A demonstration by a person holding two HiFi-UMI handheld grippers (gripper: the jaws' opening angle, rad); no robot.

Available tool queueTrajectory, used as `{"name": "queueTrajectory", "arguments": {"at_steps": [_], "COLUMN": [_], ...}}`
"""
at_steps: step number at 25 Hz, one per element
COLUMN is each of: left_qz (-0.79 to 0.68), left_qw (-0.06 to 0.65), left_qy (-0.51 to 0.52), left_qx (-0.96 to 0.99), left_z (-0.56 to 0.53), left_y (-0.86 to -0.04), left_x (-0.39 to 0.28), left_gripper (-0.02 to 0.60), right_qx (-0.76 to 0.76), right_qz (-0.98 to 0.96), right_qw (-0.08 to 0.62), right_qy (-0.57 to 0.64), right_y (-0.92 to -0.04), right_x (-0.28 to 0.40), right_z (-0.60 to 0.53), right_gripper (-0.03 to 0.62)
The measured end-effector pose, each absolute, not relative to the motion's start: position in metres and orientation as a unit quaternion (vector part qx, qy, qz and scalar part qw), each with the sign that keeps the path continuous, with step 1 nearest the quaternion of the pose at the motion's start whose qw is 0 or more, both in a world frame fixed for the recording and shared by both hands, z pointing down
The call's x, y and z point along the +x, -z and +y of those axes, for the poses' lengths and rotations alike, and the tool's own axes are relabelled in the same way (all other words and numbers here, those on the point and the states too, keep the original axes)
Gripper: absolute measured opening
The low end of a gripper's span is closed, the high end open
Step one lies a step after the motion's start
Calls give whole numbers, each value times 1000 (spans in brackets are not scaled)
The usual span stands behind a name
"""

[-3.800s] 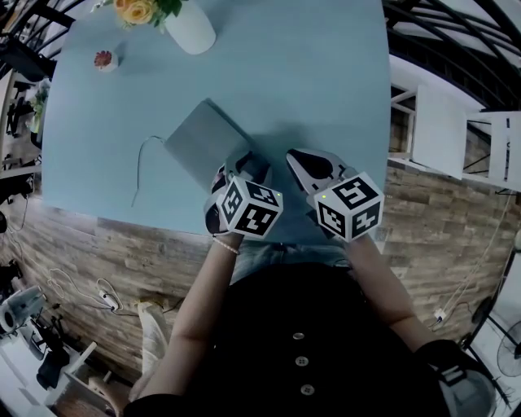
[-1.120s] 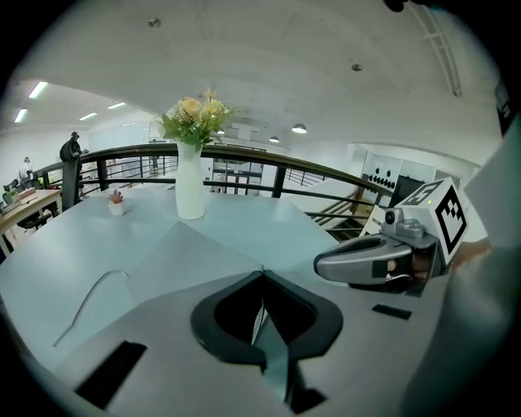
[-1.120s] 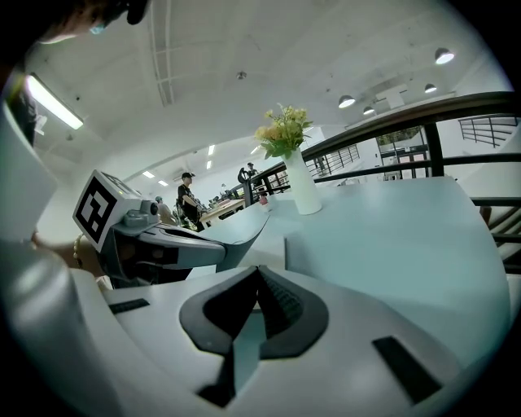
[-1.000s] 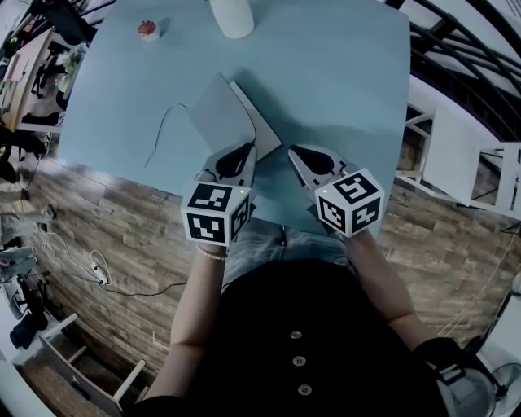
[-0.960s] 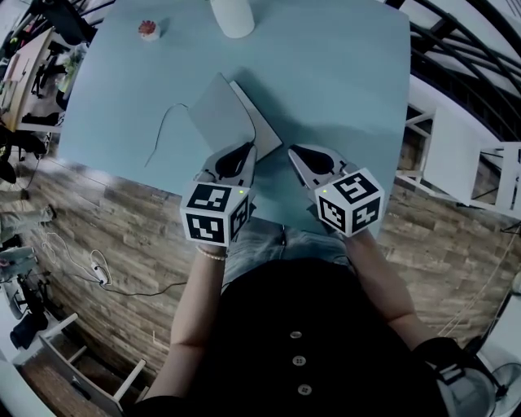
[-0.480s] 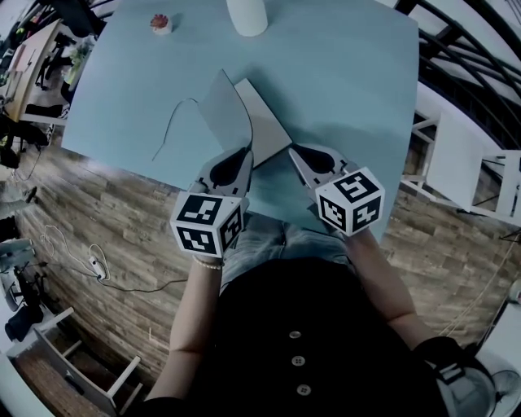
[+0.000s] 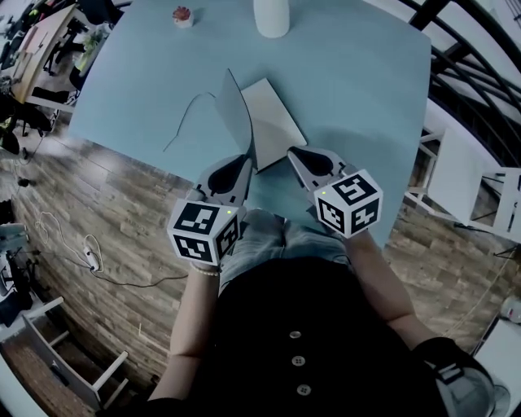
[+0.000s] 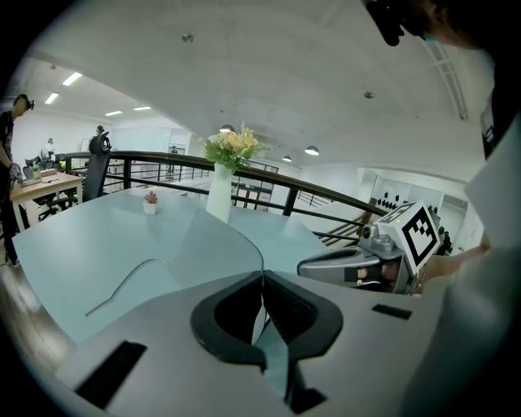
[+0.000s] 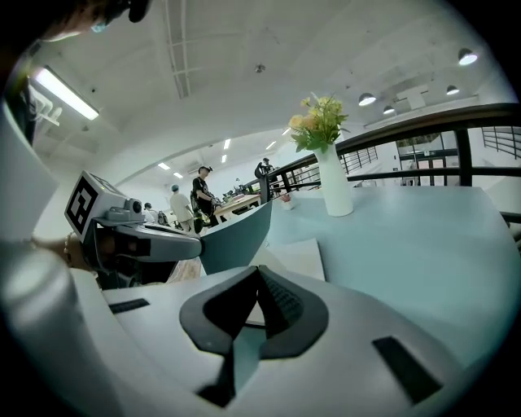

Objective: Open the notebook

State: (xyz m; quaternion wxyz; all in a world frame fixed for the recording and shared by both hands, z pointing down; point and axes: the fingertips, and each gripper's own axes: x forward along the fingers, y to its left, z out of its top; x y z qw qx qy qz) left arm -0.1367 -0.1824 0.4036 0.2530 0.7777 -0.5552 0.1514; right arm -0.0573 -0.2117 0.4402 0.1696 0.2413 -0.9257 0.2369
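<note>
Notebook (image 7: pixel 275 122) lies on the tabletop (image 7: pixel 358 89) close to its near edge, about mid-way along, turned at an angle so one corner points toward the person. It's partly open. The grey cover (image 7: pixel 235 110) stands up steeply off the left side, w/ a white page (image 7: pixel 273 130) lying flat to its right.

L gripper (image 7: pixel 247 160) has its jaws pressed together, pinching the cover's near lower edge. In the left gripper view (image 8: pixel 262 277) the cover (image 8: pixel 212 244) rises straight out of the closed tips as a thin sheet. Its marker cube (image 7: pixel 203 232) hangs off past the near edge.

R gripper (image 7: pixel 291 151) has its jaws pressed together too, nothing between them. The tip is at the page's near corner, and can't tell if it touches. In the right gripper view (image 9: pixel 258 273) the page (image 9: pixel 293 256) spreads just beyond the tips, w/ the raised cover (image 9: pixel 236 232) to the left. Marker cube (image 7: pixel 348 204) also sits beyond the near edge.

A thin cord (image 7: pixel 186 122) curves on the tabletop just left of the notebook, toward the left edge. A white vase (image 7: pixel 271 16) stands at the far side, w/ yellow flowers (image 8: pixel 232 147) showing in the gripper views. A small potted plant (image 7: pixel 181 15) is left of the vase, near the far left corner, well apart from the notebook.
</note>
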Motion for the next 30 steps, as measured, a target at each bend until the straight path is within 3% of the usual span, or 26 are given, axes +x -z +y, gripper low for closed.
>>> {"name": "queueTrajectory", "arguments": {"at_steps": [30], "left_qz": [-636], "left_qw": [317], "left_qy": [-127], "left_qx": [692], "left_z": [-125], "left_y": [-442], "left_x": [-246], "left_gripper": [25], "right_qx": [195], "right_qz": [-937], "right_qw": [208], "right_qy": [-203], "right_y": [-436], "right_x": [-123], "right_z": [-192], "right_gripper": [5]}}
